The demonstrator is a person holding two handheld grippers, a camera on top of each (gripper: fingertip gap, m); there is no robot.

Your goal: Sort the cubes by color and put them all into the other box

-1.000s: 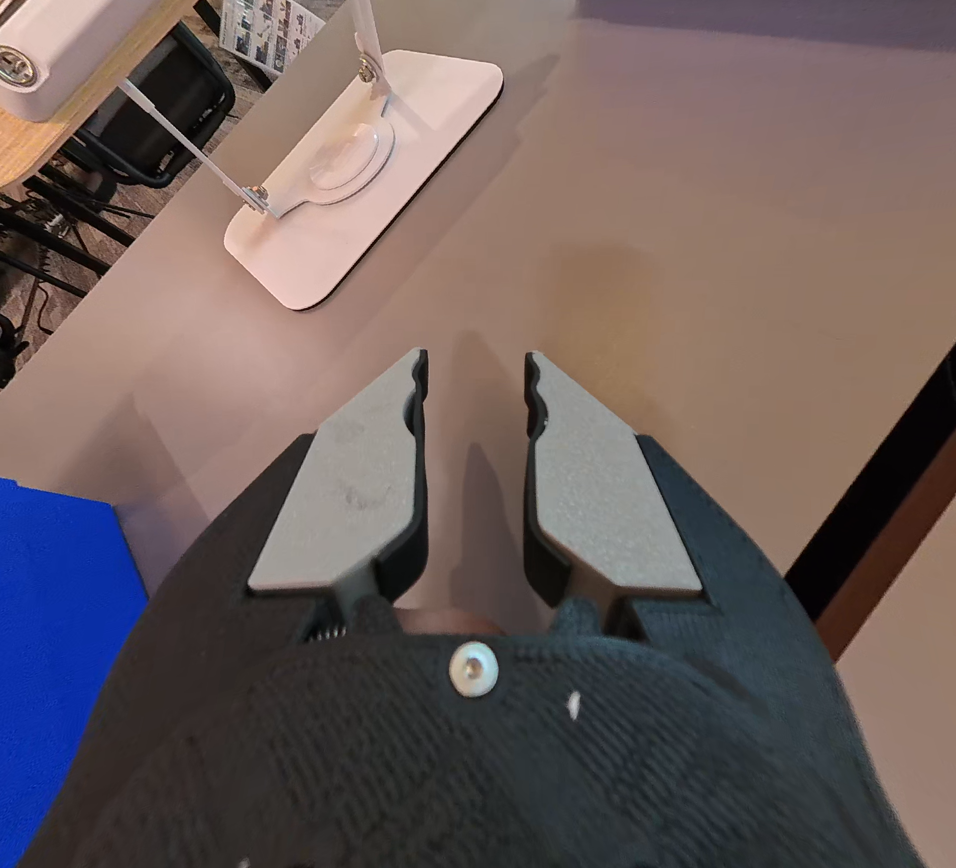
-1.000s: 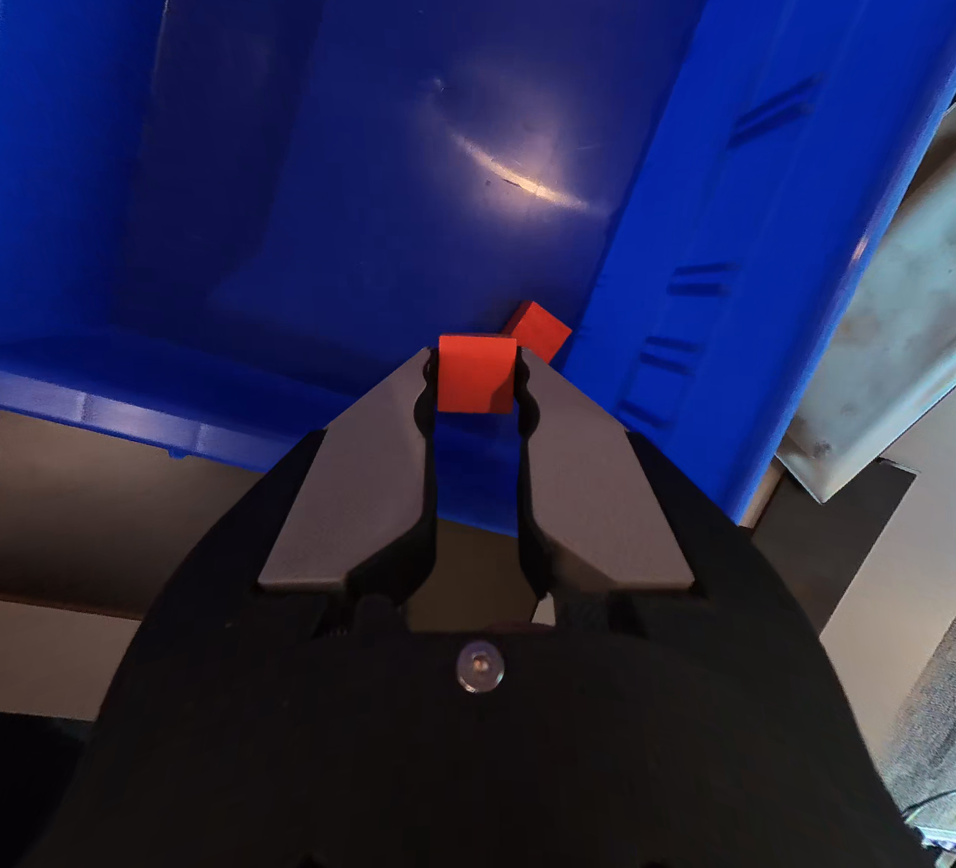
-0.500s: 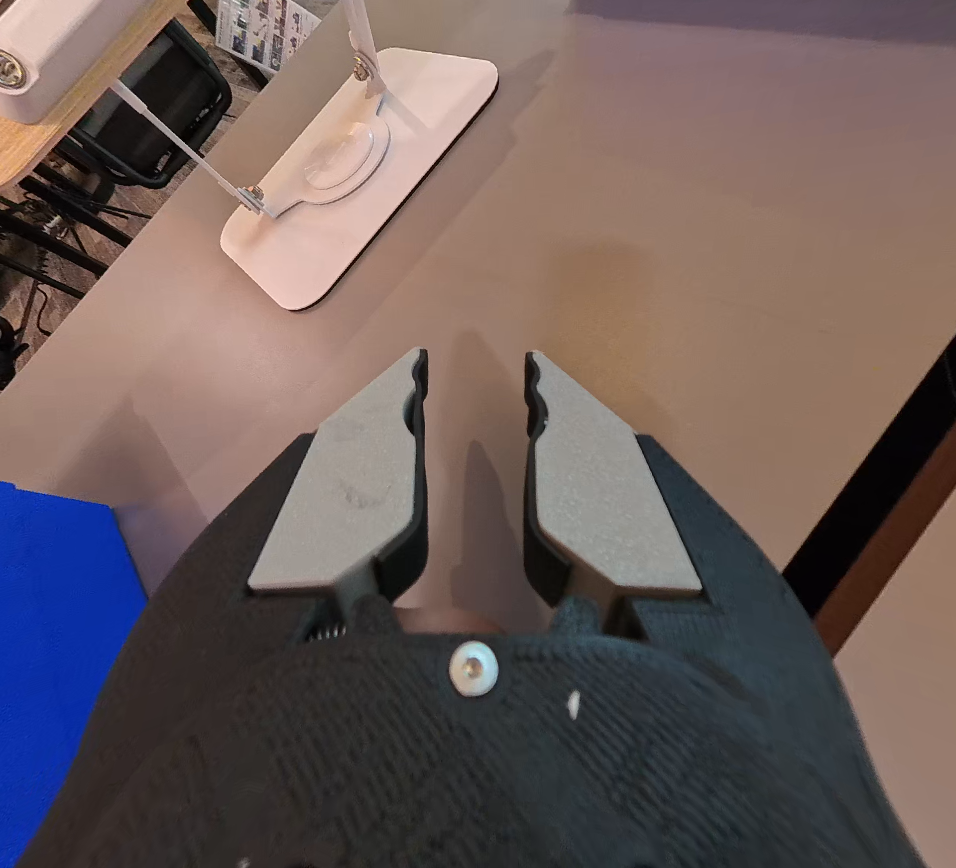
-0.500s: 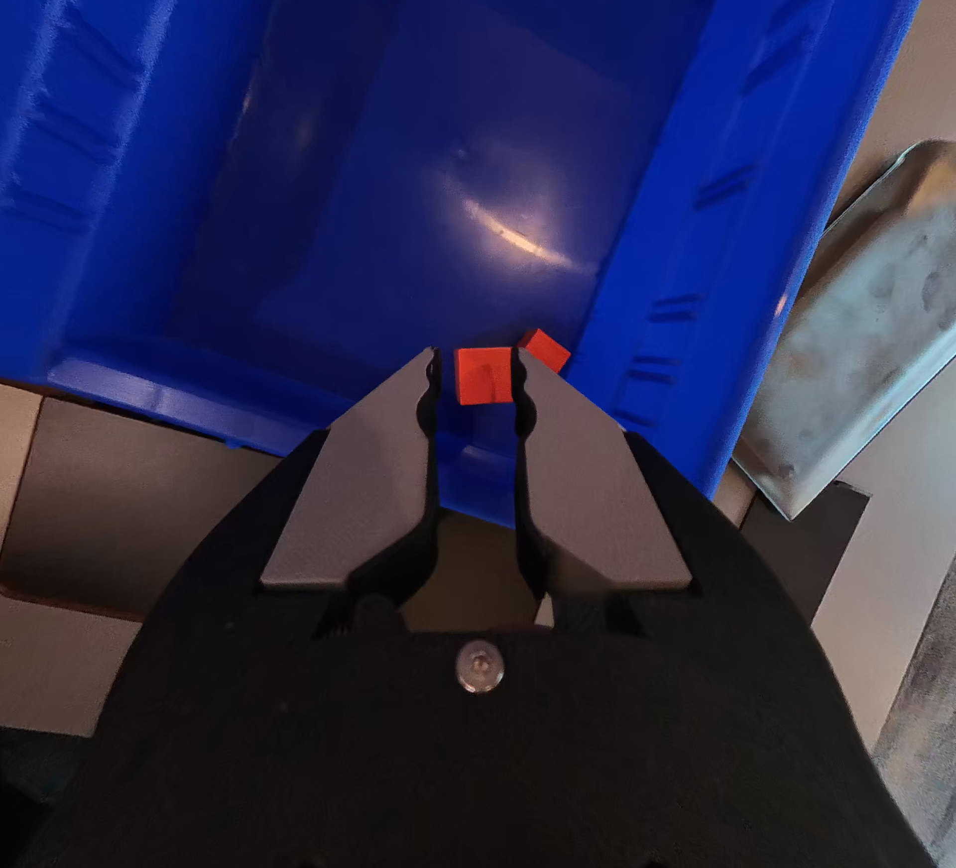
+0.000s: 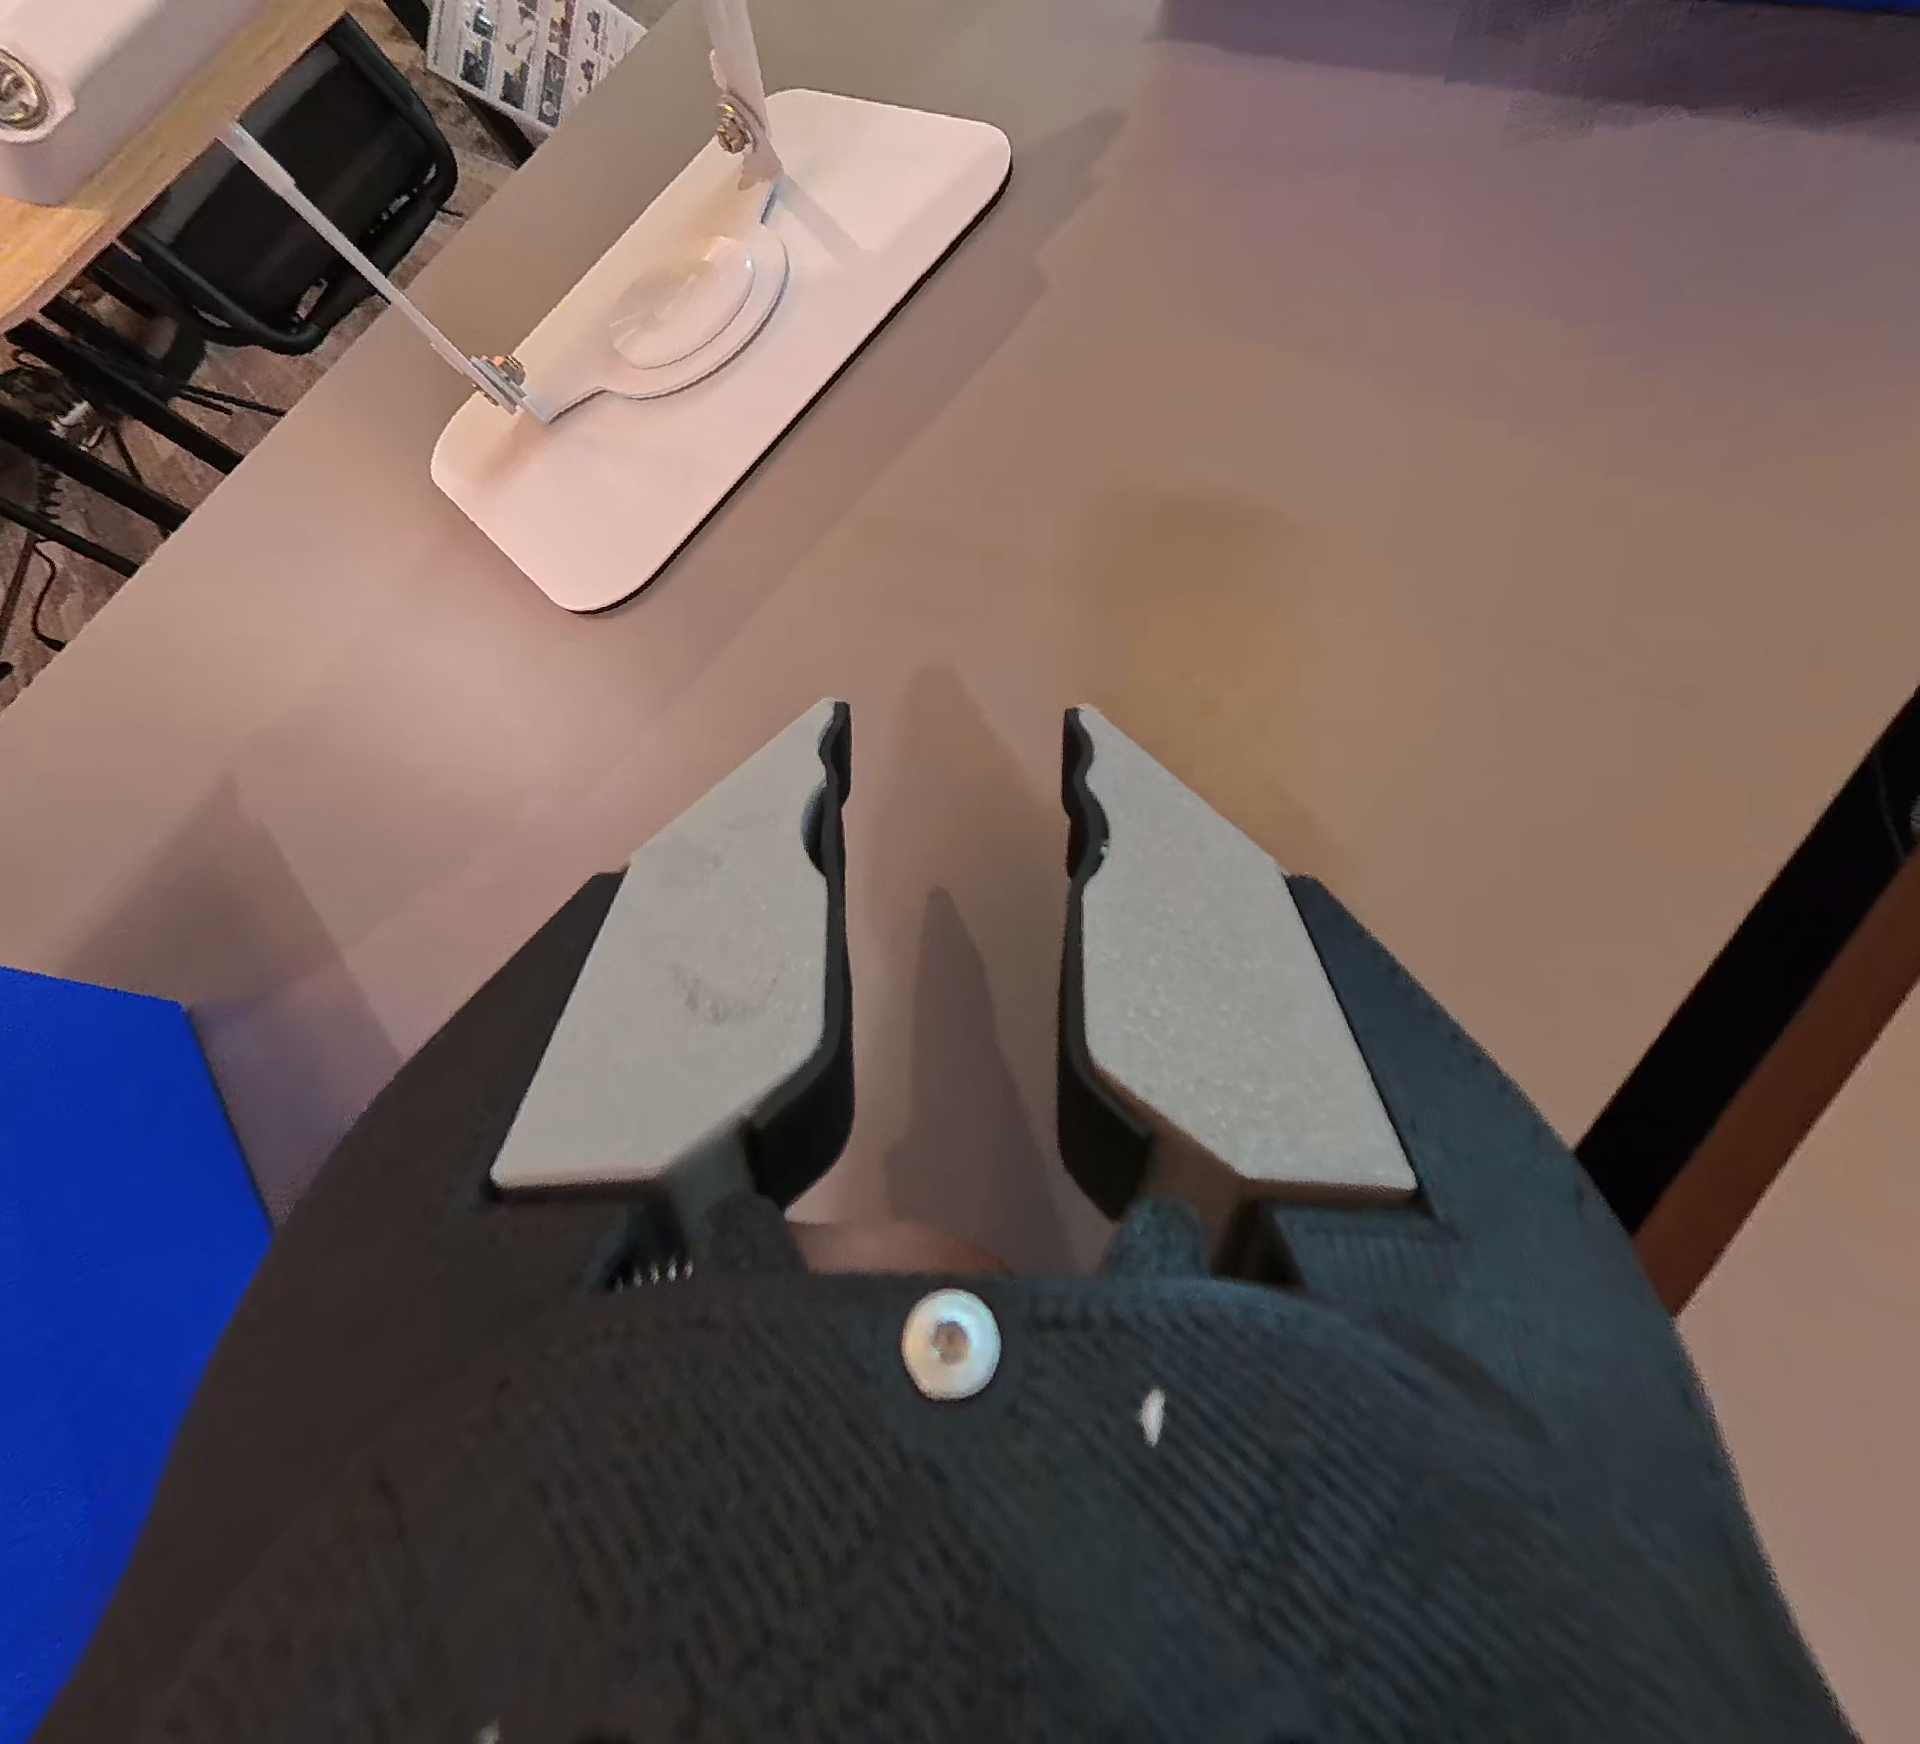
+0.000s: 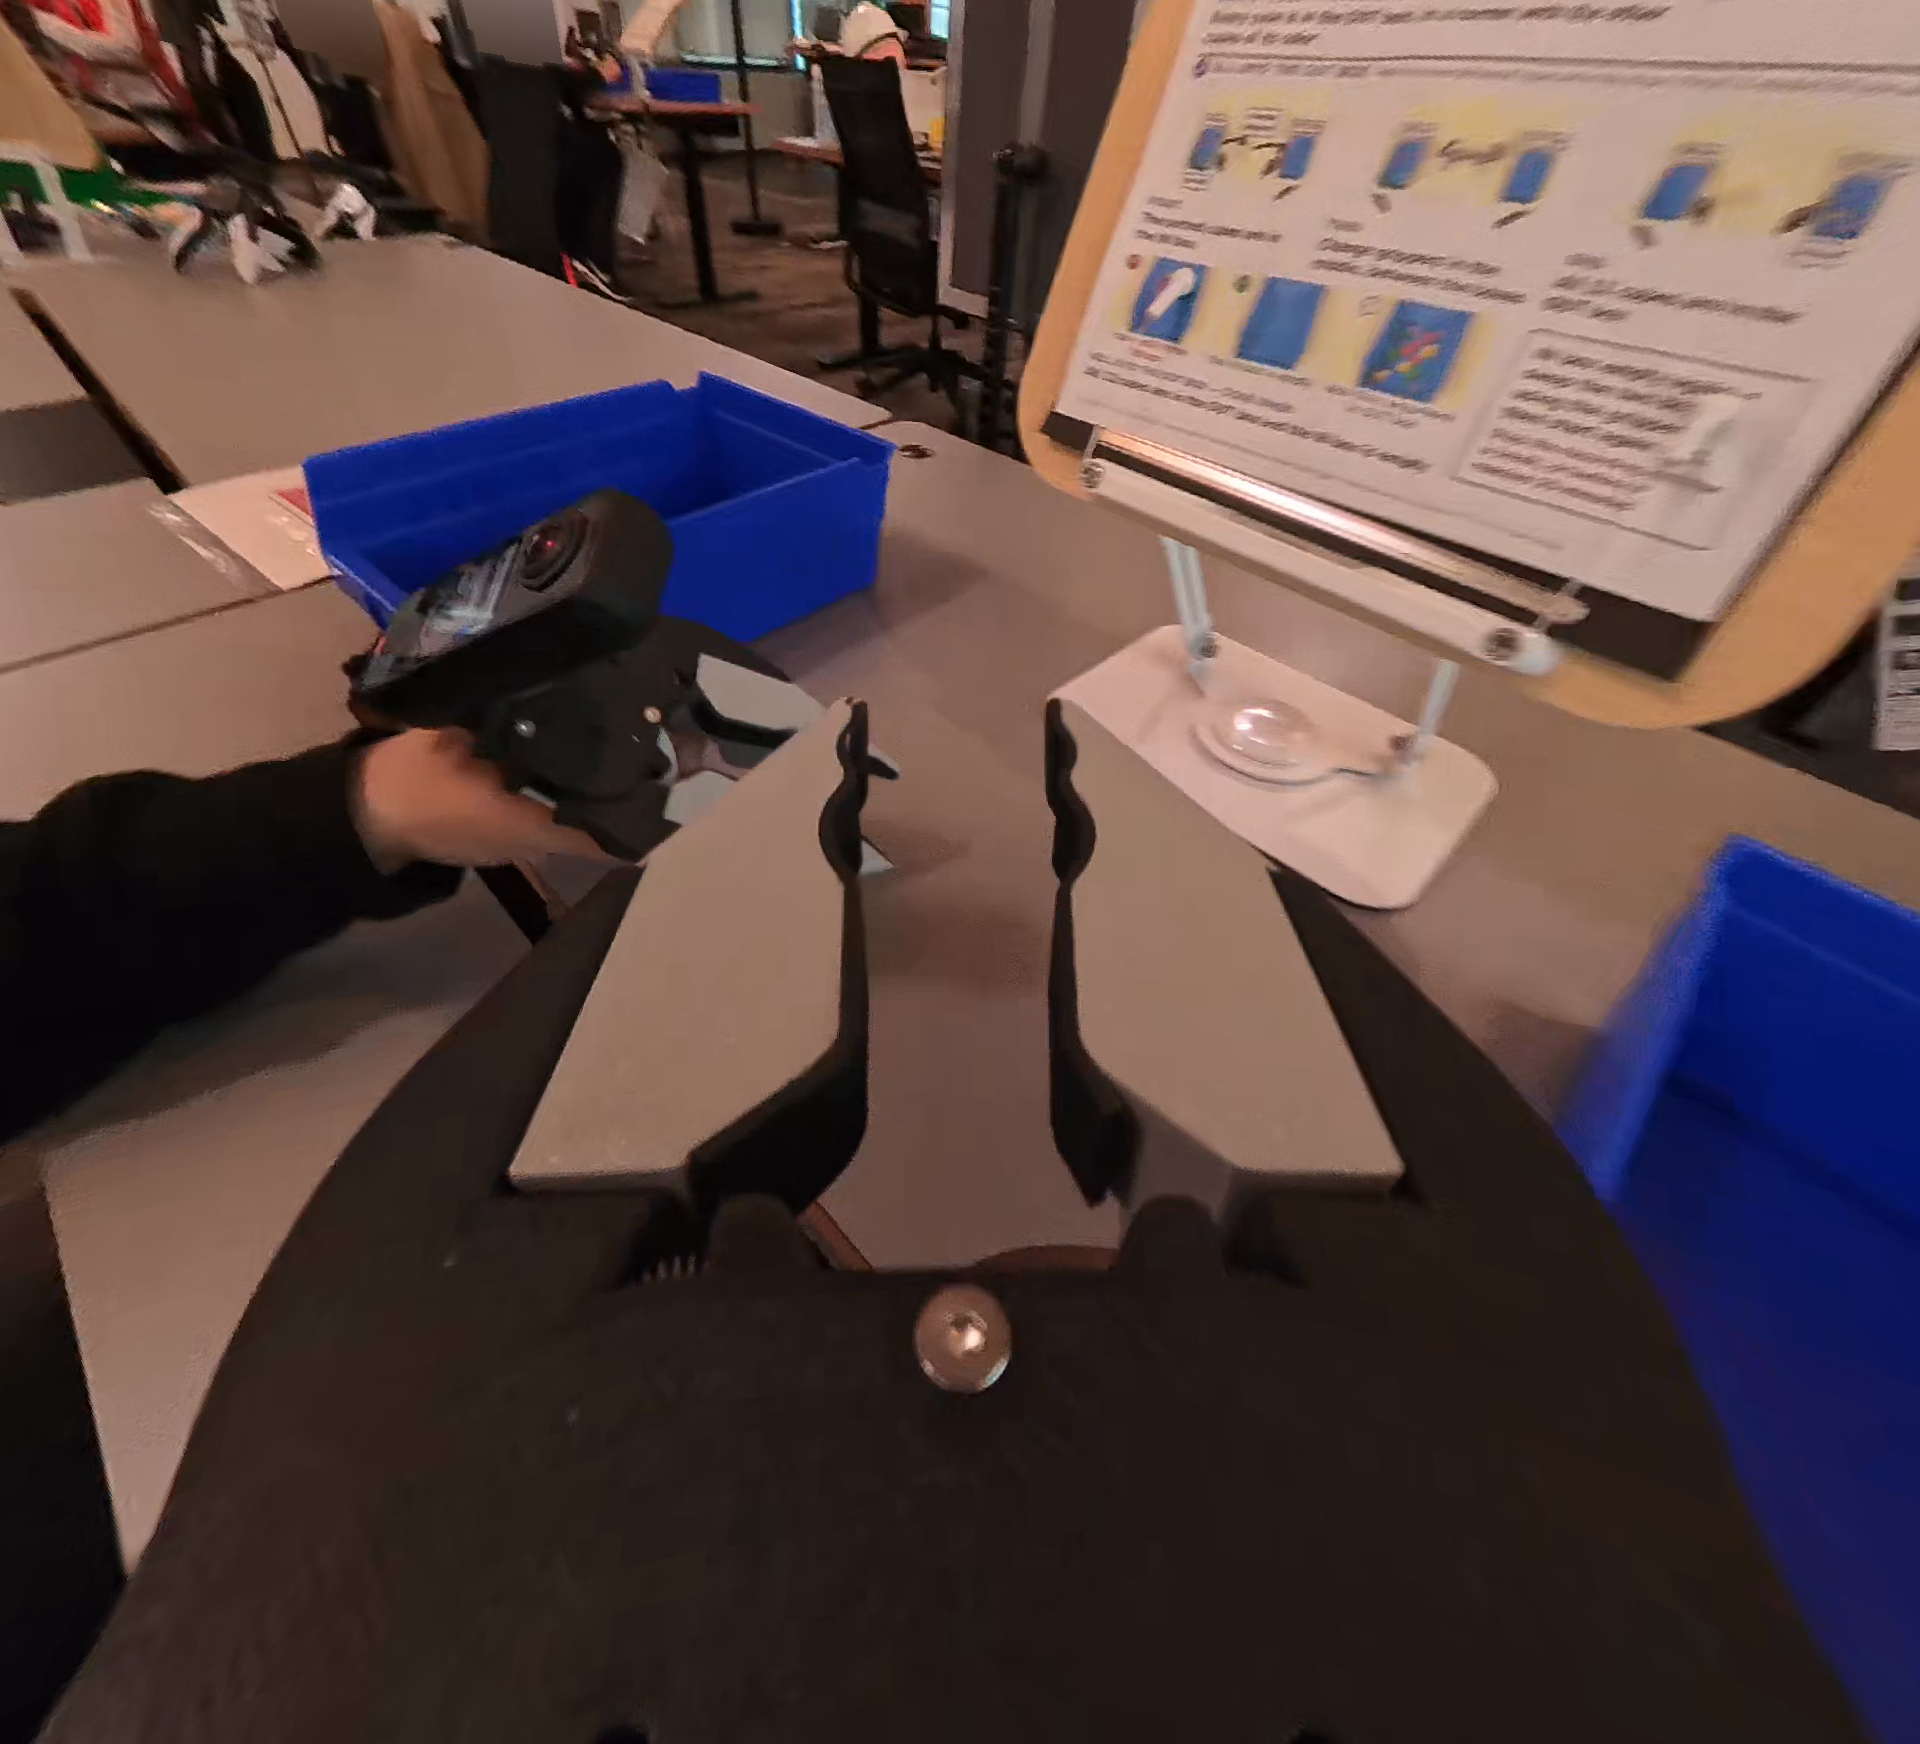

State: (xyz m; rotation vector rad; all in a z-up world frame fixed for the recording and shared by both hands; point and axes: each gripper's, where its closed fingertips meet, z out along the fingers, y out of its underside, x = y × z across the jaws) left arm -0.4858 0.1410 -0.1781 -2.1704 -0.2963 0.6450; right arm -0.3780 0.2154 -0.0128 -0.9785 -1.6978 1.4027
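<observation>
The right black two-finger gripper w/ grey pads (image 6: 951,738) is held apart w/ nothing between its jaws, above the grey tabletop (image 6: 987,946). One blue plastic box (image 6: 1787,1123) sits just to its right (contents hidden); no cubes show. The left black two-finger gripper (image 5: 956,718), also spread and holding nothing, hovers over bare table. Farther off: a second blue plastic box (image 6: 769,520), then a white-based stand w/ an instruction sheet (image 6: 1351,780); office chairs behind.

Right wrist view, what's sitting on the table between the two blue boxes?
The white base of the document stand, nearer the close blue box than the far blue box. The left gripper hangs over that stretch too.
</observation>
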